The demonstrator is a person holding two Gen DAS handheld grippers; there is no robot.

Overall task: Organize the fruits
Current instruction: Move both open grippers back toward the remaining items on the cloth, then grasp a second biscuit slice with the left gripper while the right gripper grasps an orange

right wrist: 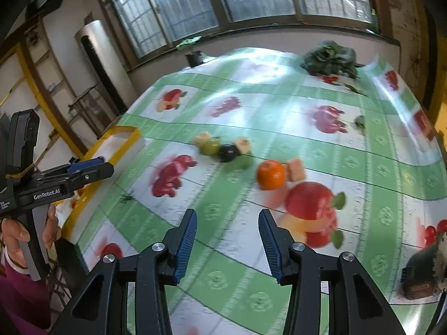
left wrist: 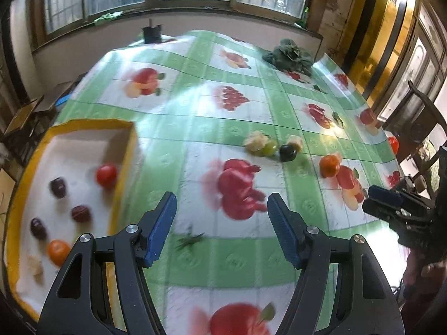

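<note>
2 empty grippers, left gripper (left wrist: pixel 222 226) and right gripper (right wrist: pixel 226 237), jaws apart above tablecloth (left wrist: pixel 237 128), orange (right wrist: pixel 271 174) ahead.

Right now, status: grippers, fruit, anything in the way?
Left gripper open, empty; right gripper open, empty. Several fruits in yellow-rimmed tray; orange and others loose on tablecloth. Path clear.

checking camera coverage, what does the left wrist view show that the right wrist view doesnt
Only the left wrist view looks into the yellow-rimmed tray, showing a tomato, an orange and dark fruits. Only the right wrist view shows a beige chunk beside the loose orange, plus the hand holding the left gripper. Both show the fruit cluster, the leafy greens and the tablecloth.
</note>
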